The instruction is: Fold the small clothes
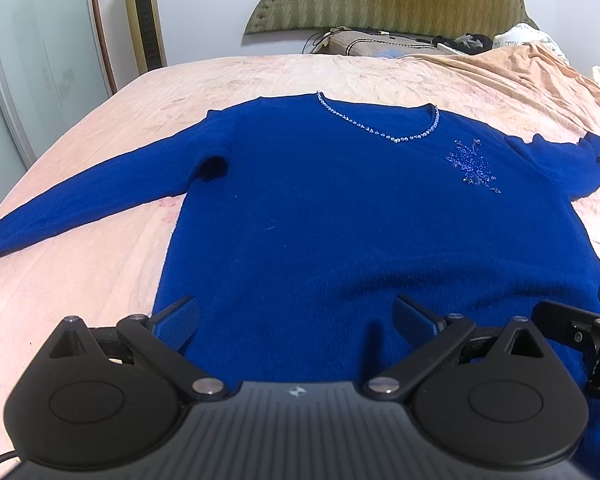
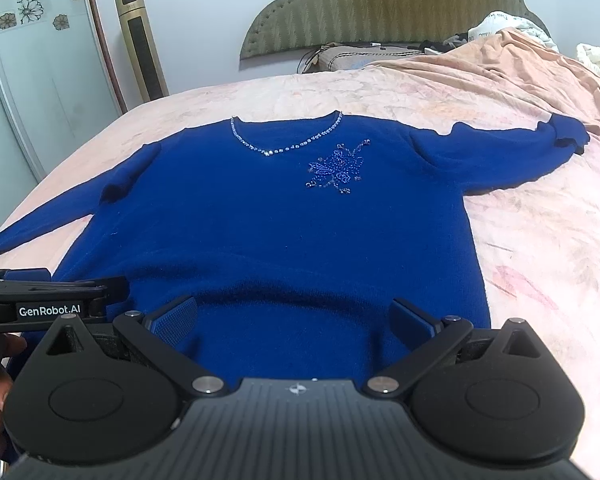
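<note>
A royal blue sweater (image 1: 340,216) (image 2: 276,232) lies flat, front up, on the pink bed, with a beaded neckline and a beaded flower on the chest. Both sleeves are spread out to the sides. My left gripper (image 1: 296,320) hovers open over the sweater's bottom hem, nearer its left side, with nothing between its fingers. Over the same hem, further right, my right gripper (image 2: 294,320) is also open and empty. Each gripper shows at the edge of the other's view: the right gripper (image 1: 580,332) and the left gripper (image 2: 48,296).
The pink bedsheet (image 1: 100,264) (image 2: 540,248) covers the bed, rumpled at the far right. A green padded headboard (image 2: 380,4) and pillows stand behind. A tall gold tower fan (image 2: 140,40) and a sliding door are at the left. A hand (image 2: 0,392) holds the left gripper's handle.
</note>
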Demonstrator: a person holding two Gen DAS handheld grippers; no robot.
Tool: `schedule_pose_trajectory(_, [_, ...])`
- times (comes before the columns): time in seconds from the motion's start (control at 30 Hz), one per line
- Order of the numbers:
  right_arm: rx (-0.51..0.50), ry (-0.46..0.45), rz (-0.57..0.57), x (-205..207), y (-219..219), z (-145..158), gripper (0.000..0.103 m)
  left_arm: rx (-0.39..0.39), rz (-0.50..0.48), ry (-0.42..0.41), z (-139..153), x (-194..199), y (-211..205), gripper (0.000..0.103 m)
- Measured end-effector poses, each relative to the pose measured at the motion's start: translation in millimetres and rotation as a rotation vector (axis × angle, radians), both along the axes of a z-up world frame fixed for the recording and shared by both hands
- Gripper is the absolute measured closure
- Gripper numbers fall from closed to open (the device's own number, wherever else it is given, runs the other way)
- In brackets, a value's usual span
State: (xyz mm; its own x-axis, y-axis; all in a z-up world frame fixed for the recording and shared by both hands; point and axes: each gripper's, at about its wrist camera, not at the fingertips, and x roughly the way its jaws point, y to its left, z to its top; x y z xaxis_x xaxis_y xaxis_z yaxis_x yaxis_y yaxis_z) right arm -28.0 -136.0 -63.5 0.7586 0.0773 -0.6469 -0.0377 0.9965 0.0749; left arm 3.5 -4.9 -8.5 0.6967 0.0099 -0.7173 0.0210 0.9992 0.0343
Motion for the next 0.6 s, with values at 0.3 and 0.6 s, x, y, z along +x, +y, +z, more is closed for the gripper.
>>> schedule_pose_trajectory(0.3, [0.008,0.002,0.007,0.3,-0.8,-0.4,0.000,0.002,0.000,-0.002,-1.6,-0.7,-0.3,0.000])
schedule_pose_trajectory(0.6, [0.012,-0.001,0.012,-0.8,-1.2,1.0,0.000,0.003,0.000,-0.002,-2.0,-0.7,-0.3,0.000])
